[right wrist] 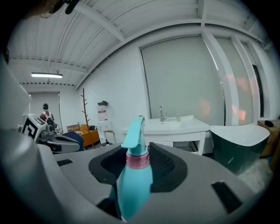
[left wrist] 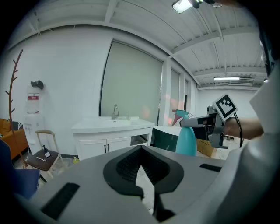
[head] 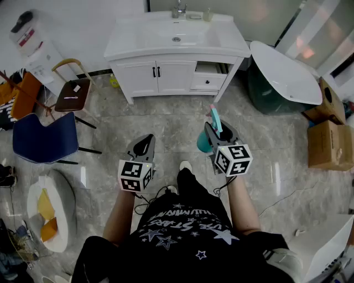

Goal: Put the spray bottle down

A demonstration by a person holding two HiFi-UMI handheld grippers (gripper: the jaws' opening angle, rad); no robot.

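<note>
R gripper (right wrist: 139, 159) grips teal spray bottle (right wrist: 133, 183) upright (L gripper (left wrist: 142, 170) closed).

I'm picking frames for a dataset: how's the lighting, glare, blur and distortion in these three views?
Head view: even light, sharp, pale glare streaks on the glossy floor. Left gripper view: strong fisheye, dark corners, ceiling lamp blown out. Right gripper view: same fisheye bowing; the bottle, close to the lens, looks slightly soft.
</note>
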